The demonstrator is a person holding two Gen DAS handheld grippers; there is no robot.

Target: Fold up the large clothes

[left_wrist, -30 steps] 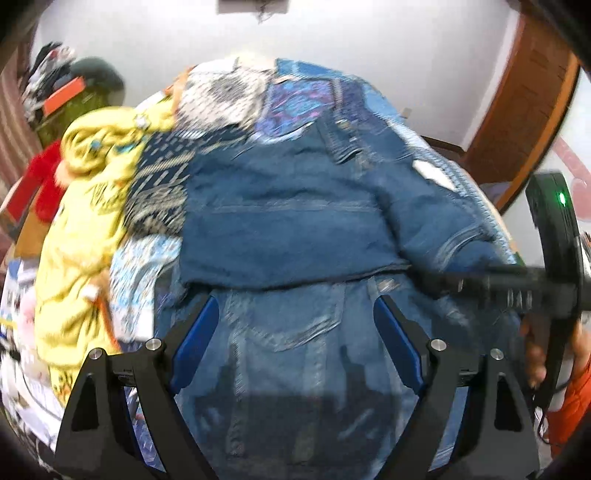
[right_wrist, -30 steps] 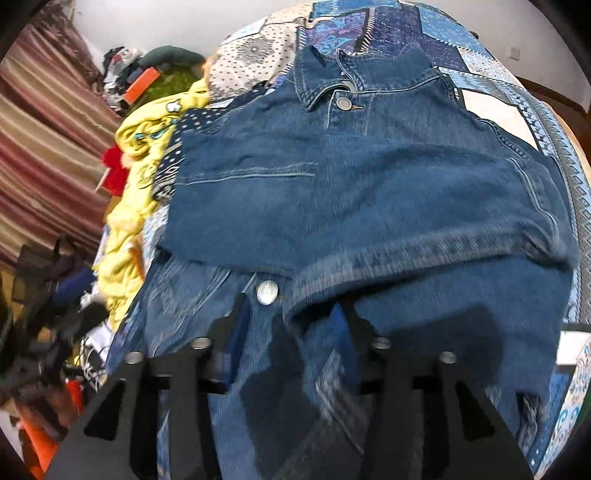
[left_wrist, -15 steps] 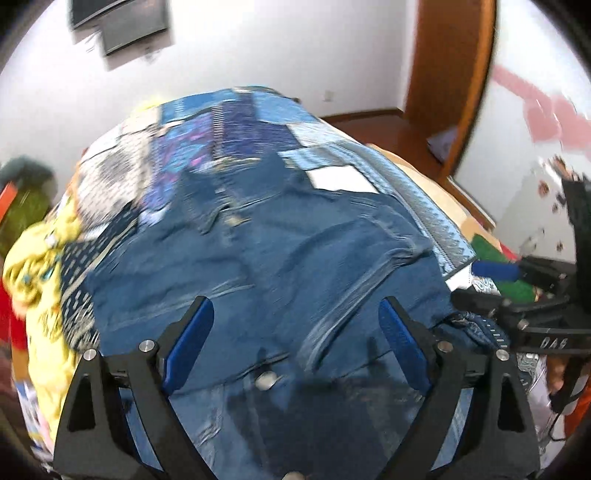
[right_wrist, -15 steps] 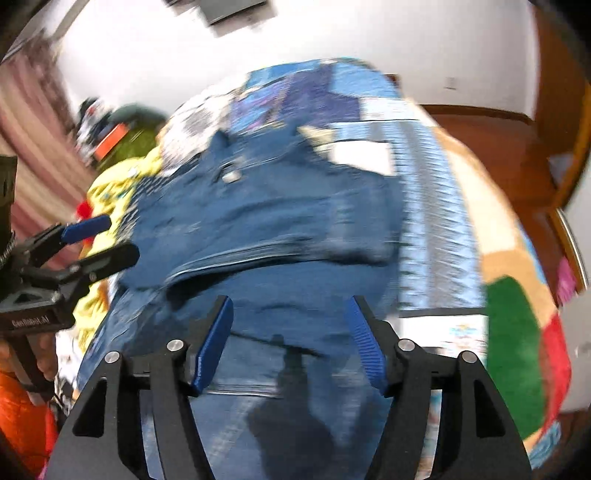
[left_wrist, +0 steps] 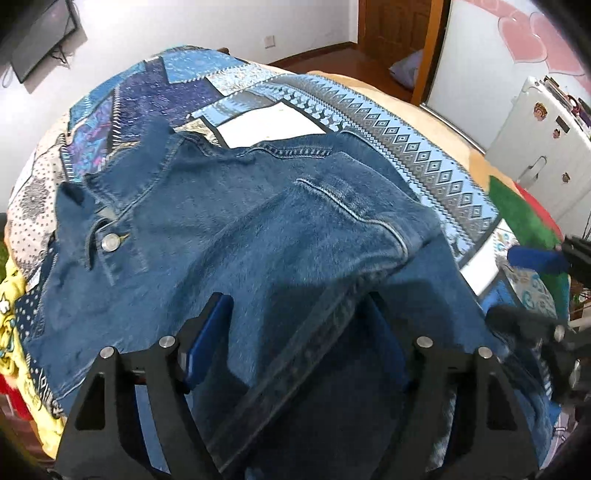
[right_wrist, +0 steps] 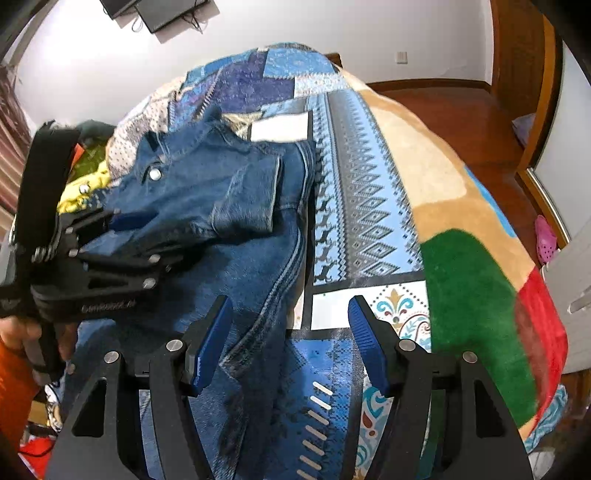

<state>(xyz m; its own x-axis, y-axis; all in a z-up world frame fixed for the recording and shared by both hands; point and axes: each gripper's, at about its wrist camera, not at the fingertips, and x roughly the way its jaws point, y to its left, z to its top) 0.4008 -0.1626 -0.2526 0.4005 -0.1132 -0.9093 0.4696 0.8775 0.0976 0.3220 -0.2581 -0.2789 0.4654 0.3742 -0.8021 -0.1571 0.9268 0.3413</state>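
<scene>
A blue denim jacket lies on the bed, collar and a metal button toward the far left, one sleeve folded across its front. It also shows in the right wrist view. My left gripper is open, low over the jacket's near part, empty. It appears from the side in the right wrist view. My right gripper is open and empty, over the jacket's right edge and the bedspread. It shows at the right edge of the left wrist view.
A patchwork bedspread in blue, tan, green and red covers the bed. Yellow clothing lies at the bed's left side. A white fridge and a wooden door stand to the right. Wood floor lies beyond.
Both grippers swung to the right along the jacket. The right gripper, shut on denim a second ago, has opened. The sleeve now lies folded across the jacket.
</scene>
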